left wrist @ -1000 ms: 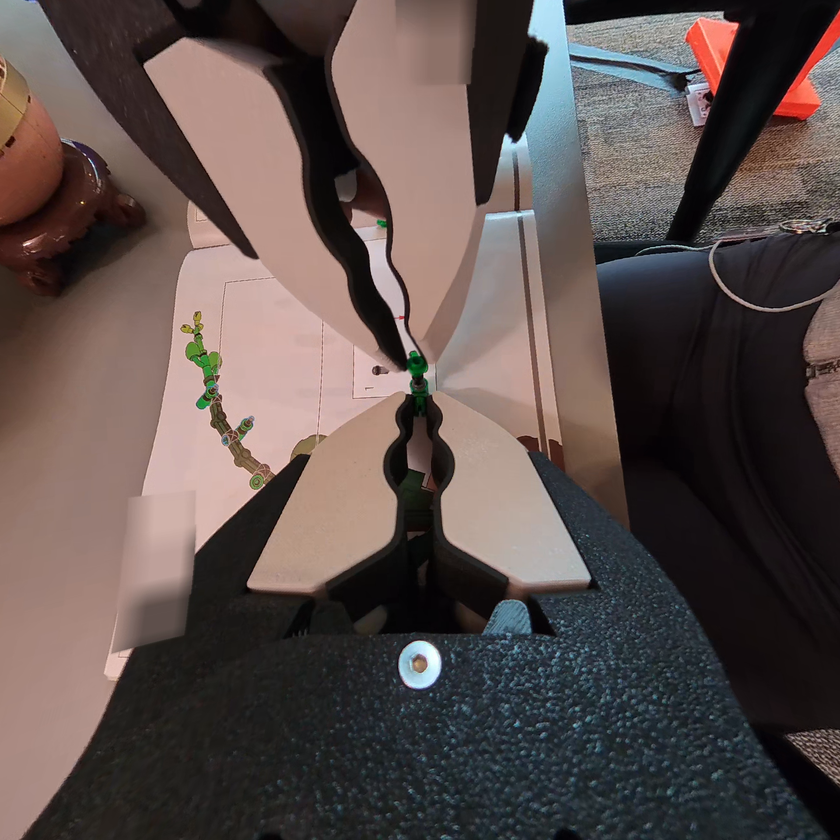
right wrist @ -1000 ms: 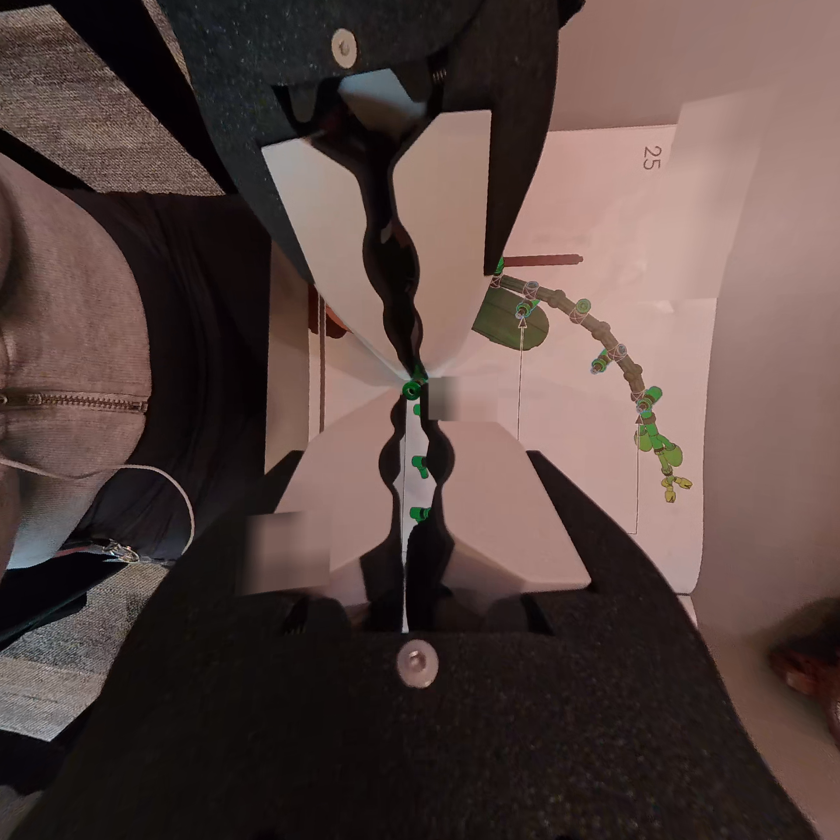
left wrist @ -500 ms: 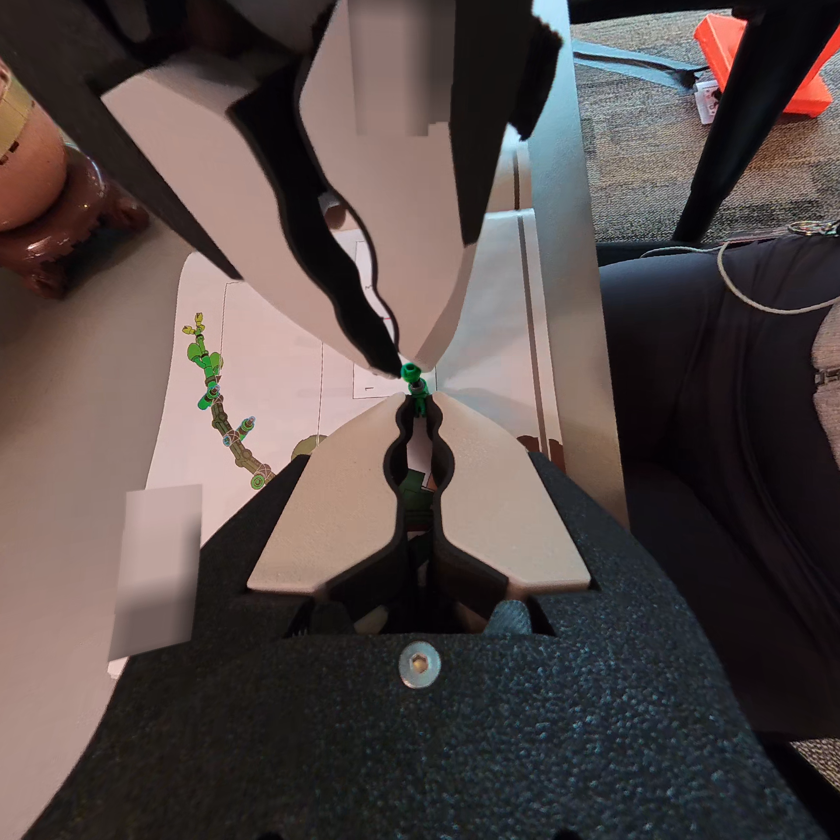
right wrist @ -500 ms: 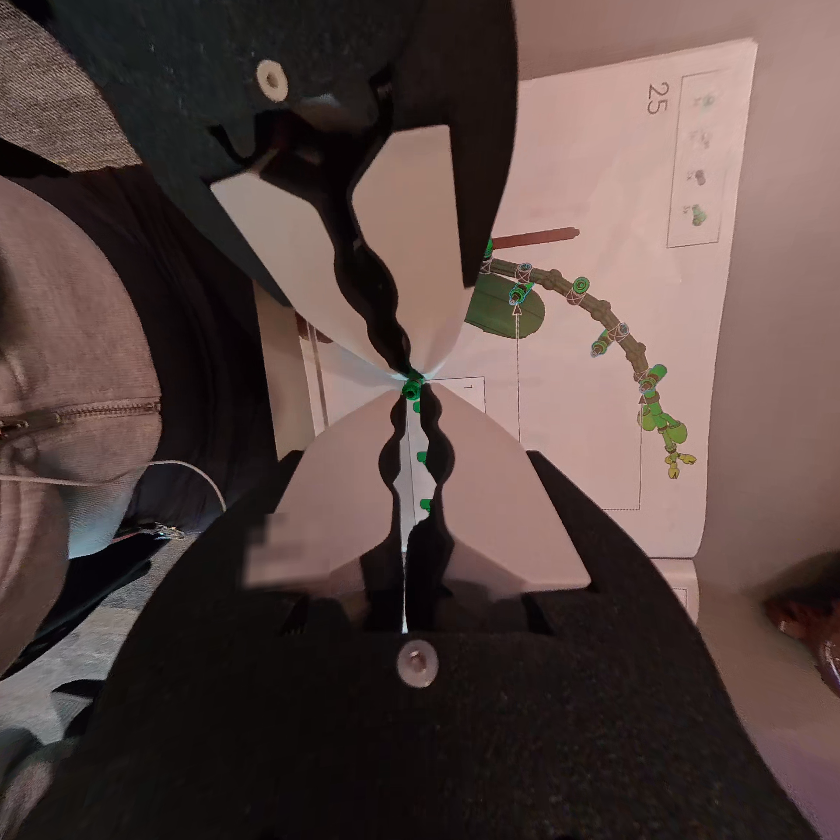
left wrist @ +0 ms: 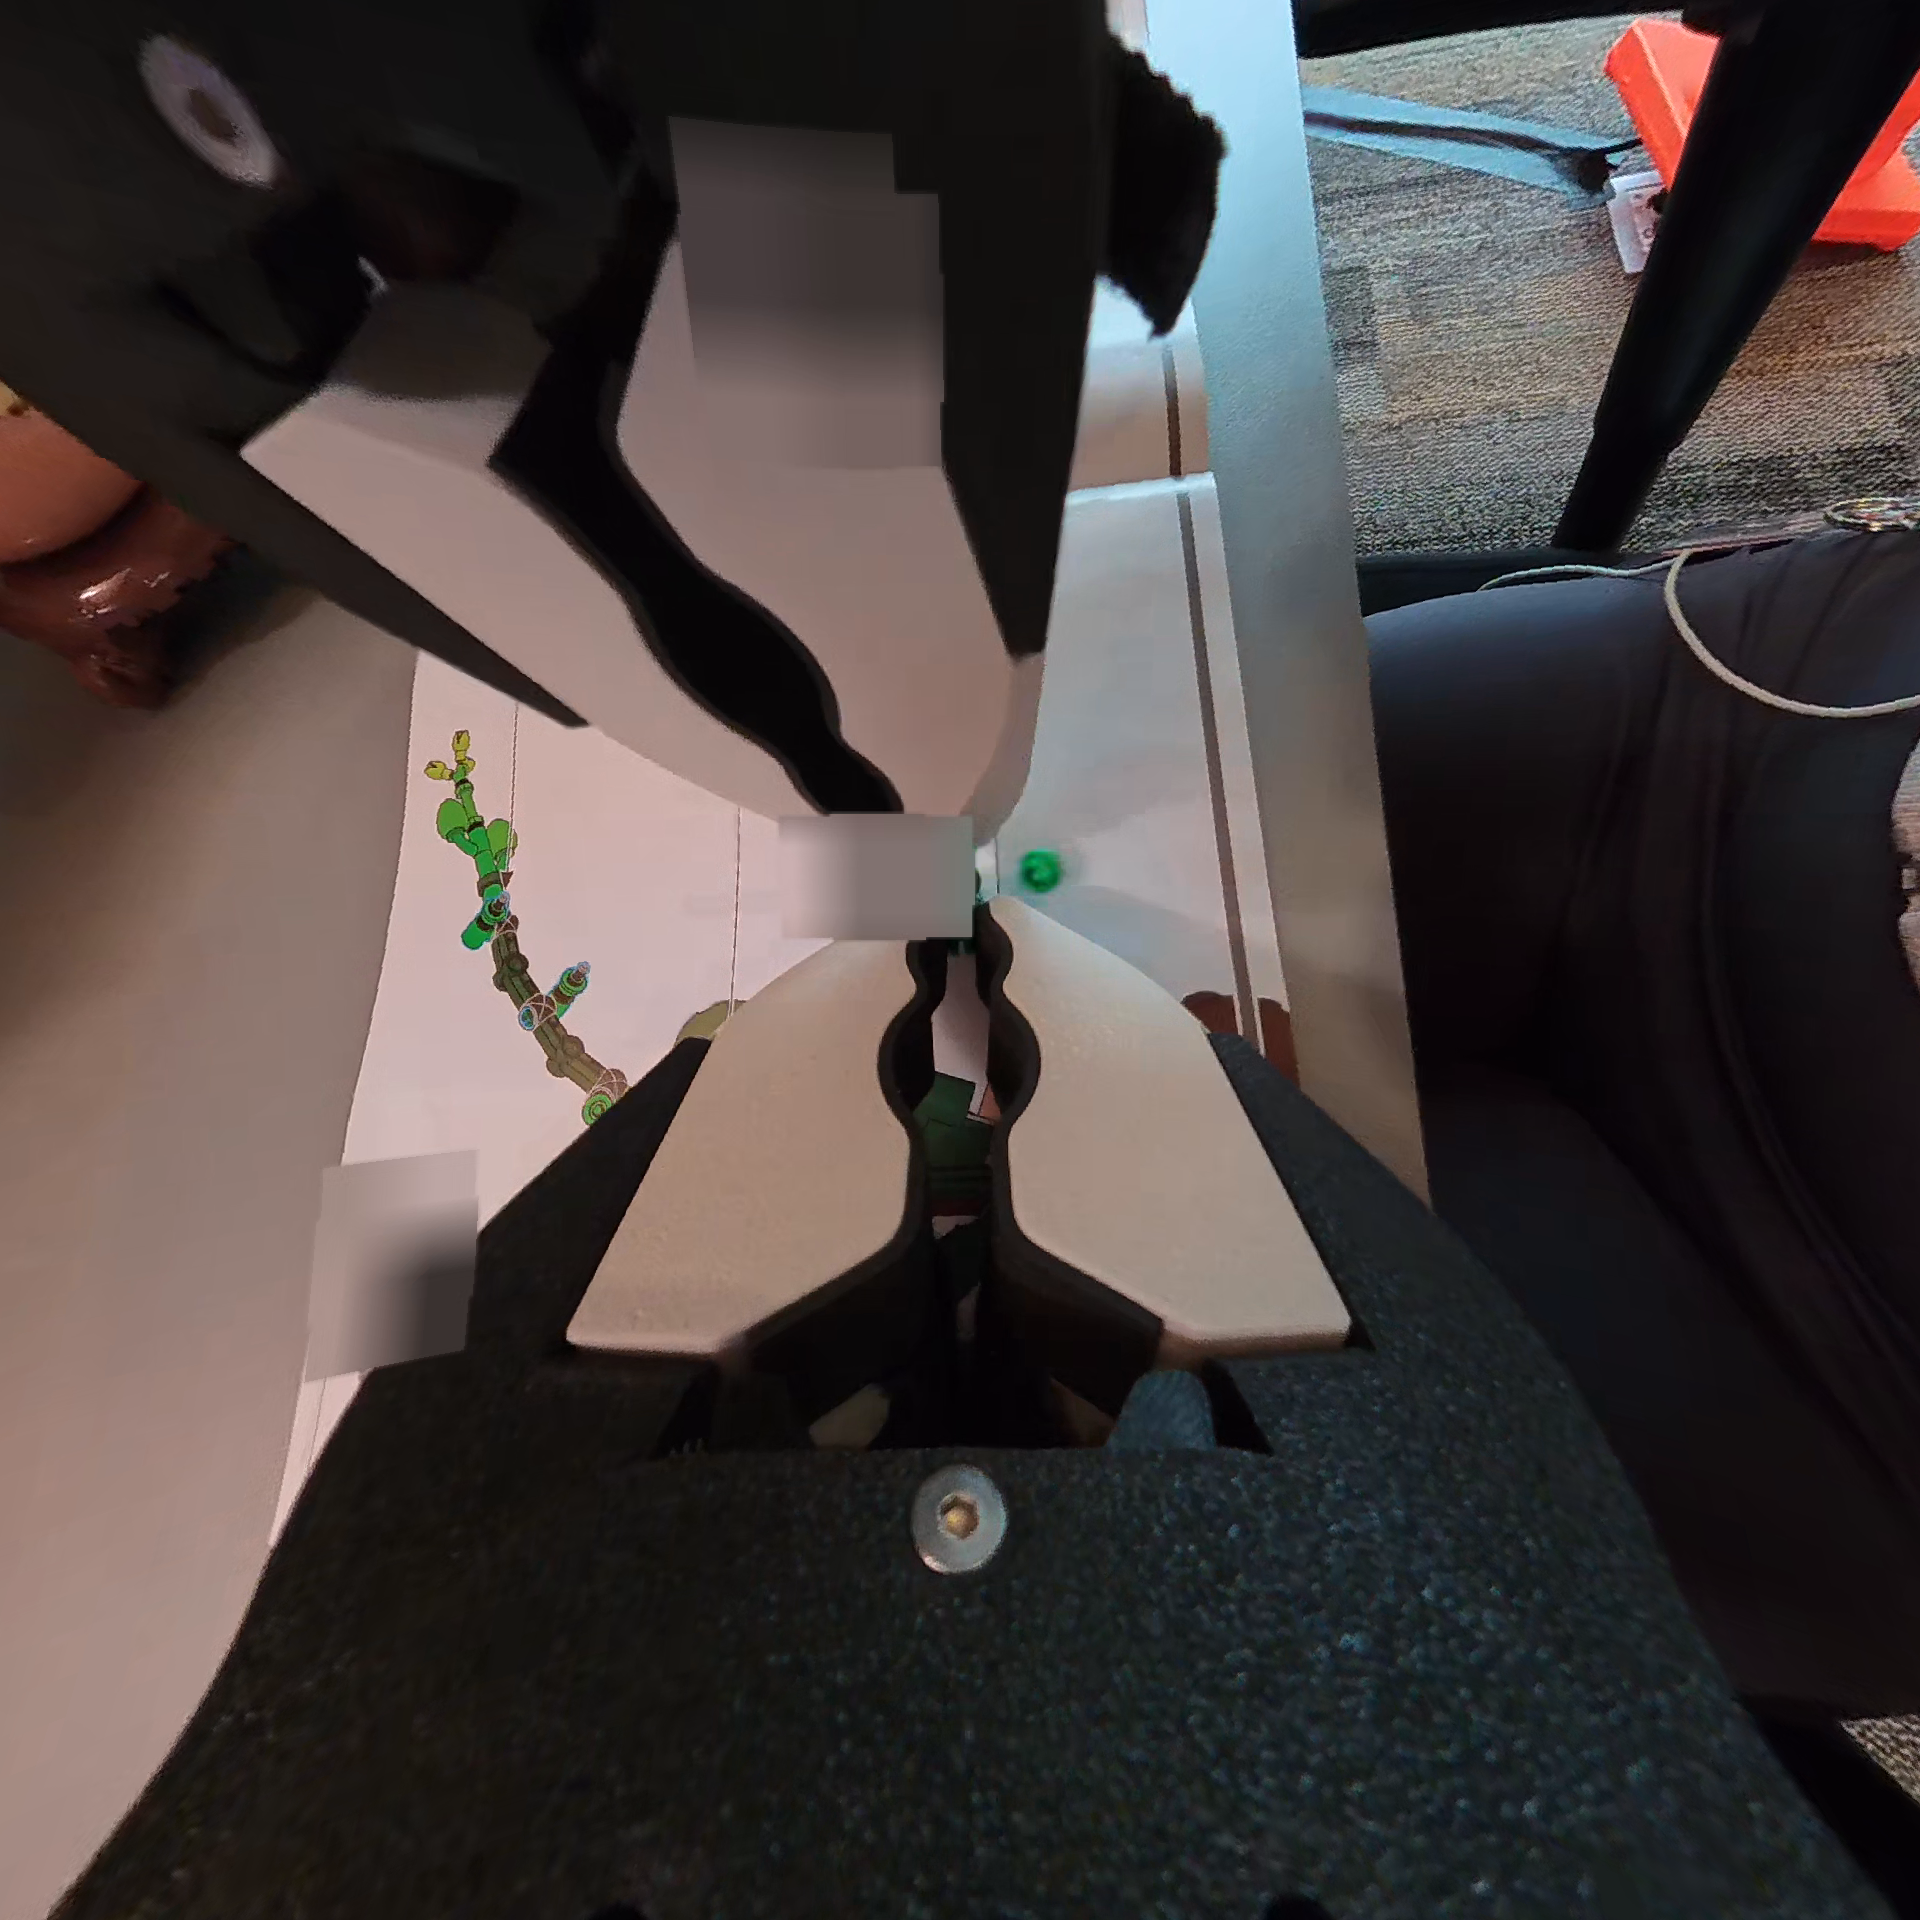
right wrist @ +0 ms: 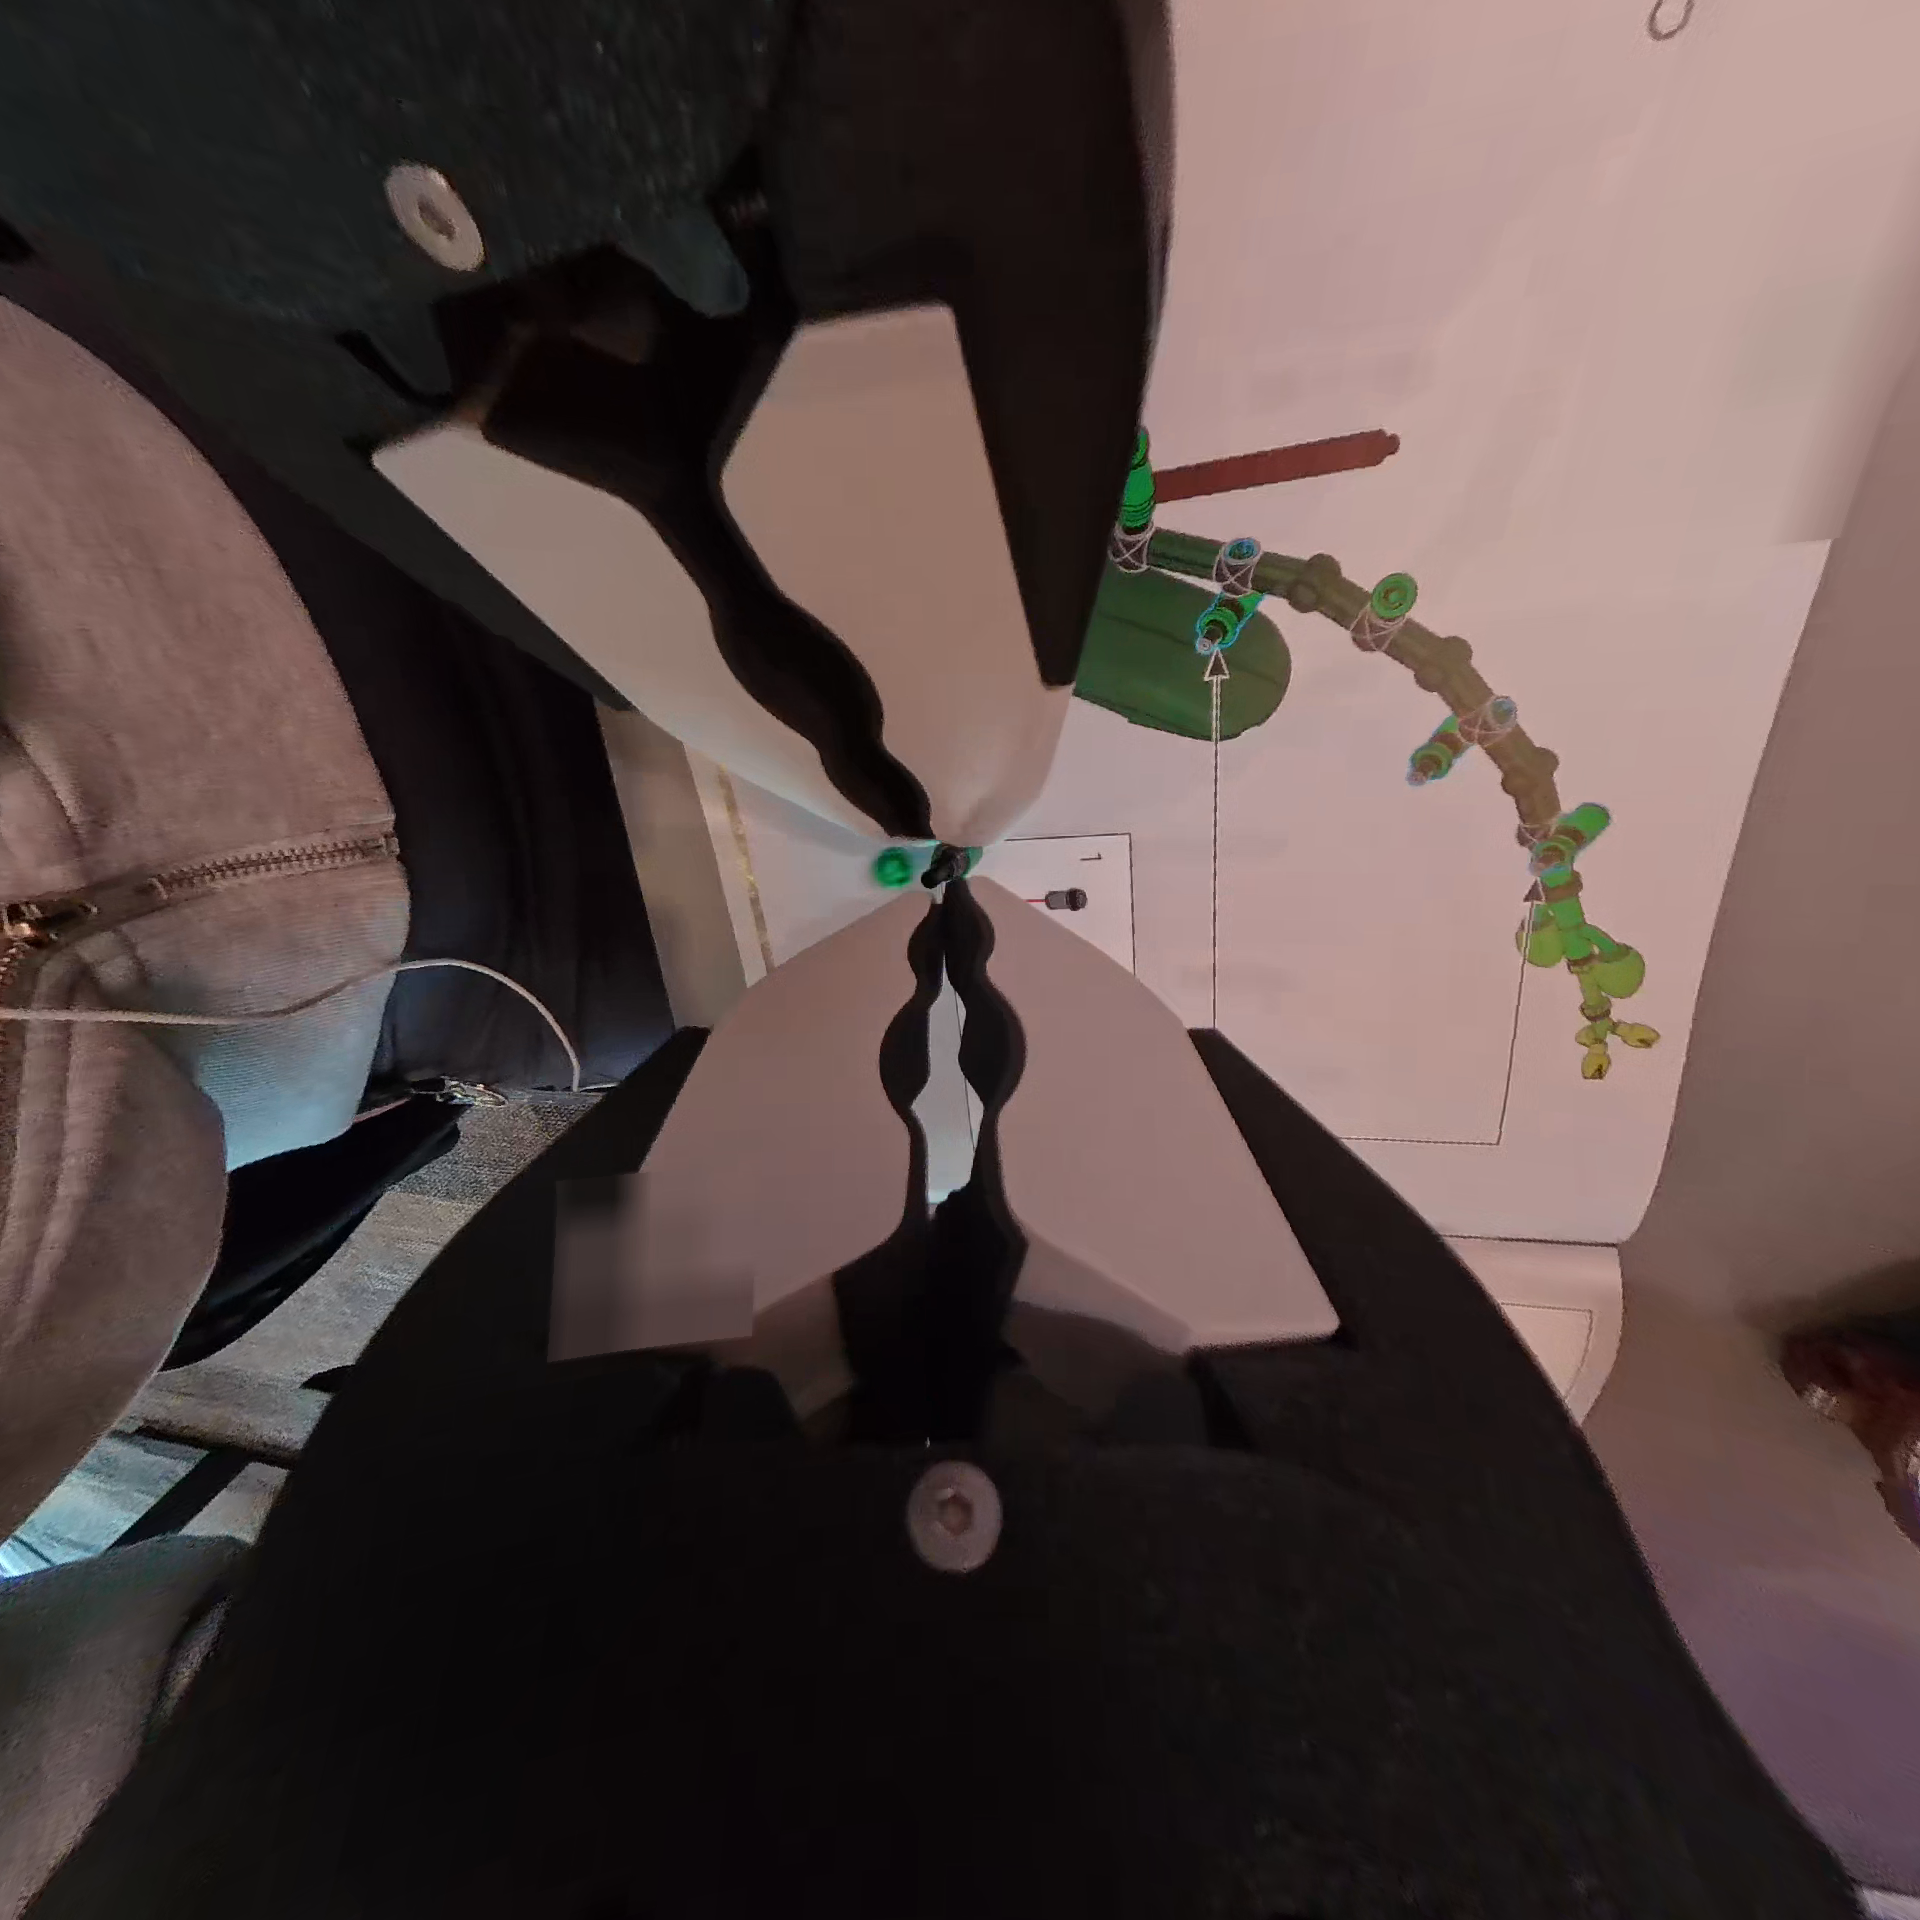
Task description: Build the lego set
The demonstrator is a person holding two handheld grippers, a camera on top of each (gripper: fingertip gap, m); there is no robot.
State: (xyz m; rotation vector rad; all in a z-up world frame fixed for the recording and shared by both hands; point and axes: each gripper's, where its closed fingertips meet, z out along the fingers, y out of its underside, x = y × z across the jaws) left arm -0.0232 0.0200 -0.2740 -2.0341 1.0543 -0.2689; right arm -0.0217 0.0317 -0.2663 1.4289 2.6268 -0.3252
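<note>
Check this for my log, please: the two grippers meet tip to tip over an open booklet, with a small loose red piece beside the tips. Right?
Not quite. The small loose piece is green, not red, as the right wrist view shows. The rest holds: the left gripper and right gripper meet tip to tip over the open booklet.
</note>
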